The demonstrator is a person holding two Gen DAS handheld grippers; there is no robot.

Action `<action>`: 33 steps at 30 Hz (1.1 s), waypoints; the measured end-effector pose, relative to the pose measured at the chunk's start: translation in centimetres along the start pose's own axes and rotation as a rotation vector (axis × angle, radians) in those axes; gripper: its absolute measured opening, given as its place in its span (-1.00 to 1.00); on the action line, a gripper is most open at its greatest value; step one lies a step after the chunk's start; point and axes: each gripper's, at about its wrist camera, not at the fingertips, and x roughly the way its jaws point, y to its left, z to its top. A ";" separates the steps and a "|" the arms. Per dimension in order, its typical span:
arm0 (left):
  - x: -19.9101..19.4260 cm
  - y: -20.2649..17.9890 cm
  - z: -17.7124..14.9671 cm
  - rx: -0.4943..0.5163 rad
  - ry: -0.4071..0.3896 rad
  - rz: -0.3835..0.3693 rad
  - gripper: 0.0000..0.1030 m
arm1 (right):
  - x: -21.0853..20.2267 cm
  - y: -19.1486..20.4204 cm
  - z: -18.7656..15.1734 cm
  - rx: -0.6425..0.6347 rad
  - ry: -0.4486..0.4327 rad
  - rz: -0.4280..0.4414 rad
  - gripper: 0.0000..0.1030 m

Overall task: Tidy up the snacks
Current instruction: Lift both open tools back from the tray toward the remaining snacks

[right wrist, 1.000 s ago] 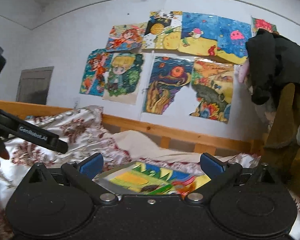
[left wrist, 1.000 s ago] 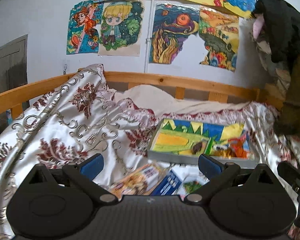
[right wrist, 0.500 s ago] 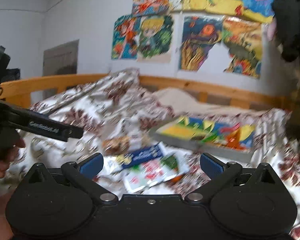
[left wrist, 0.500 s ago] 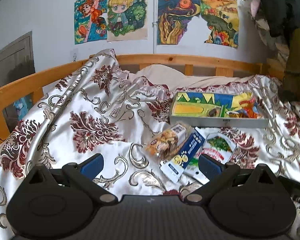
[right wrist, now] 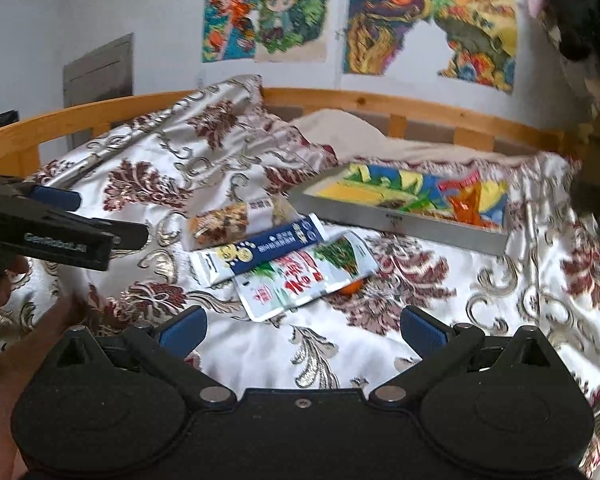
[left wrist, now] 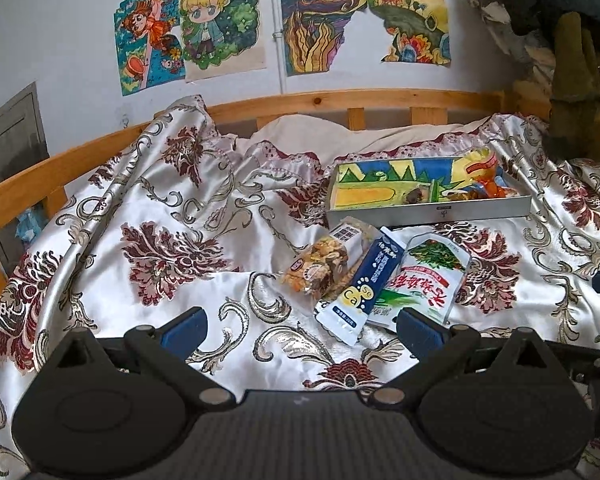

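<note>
Here, bed: a silvery bedspread (left wrist: 228,248) with dark red flower patterns covers it, and a wooden rail (left wrist: 340,100) runs behind.
Left gripper (left wrist: 302,326): jaws spread wide with nothing between them, held over the cloth just short of the packets; the right wrist view shows it from the side at the left edge (right wrist: 60,236).
Right gripper (right wrist: 302,326): jaws likewise wide apart and empty, poised above the bedspread near the packets.
Snack packets: three lie loosely overlapped on the cloth. A clear bag of mixed nuts (left wrist: 320,266) sits to the left, a dark blue packet (left wrist: 364,284) with yellow circles lies across the middle, and a white packet (left wrist: 424,280) with red lettering and green leaves lies to the right, partly under the blue one.
Tray (left wrist: 432,212): a shallow grey box lined with a bright painted picture, lying just beyond the packets; an orange wrapper (left wrist: 490,184) and some small dark items rest in its right end.
Wall: colourful drawings (left wrist: 220,28) hang above the rail.
Blur: the right wrist view is slightly smeared.
</note>
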 end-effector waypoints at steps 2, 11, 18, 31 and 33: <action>0.3 0.1 0.1 0.007 0.008 0.003 0.99 | 0.2 -0.3 0.0 0.016 0.010 -0.006 0.99; 0.9 0.3 0.2 0.021 0.022 0.018 0.99 | 0.7 -0.4 -0.1 0.025 0.025 -0.007 0.99; 1.0 0.6 0.2 0.016 0.026 0.019 0.99 | 0.7 -0.4 -0.1 0.027 0.028 -0.009 0.99; 2.0 0.3 1.2 0.027 0.022 0.005 0.99 | 1.0 -0.7 -0.2 0.035 0.035 -0.016 0.99; 2.6 0.1 1.4 0.033 0.030 -0.005 0.99 | 1.1 -0.8 -0.3 0.040 0.034 -0.010 0.99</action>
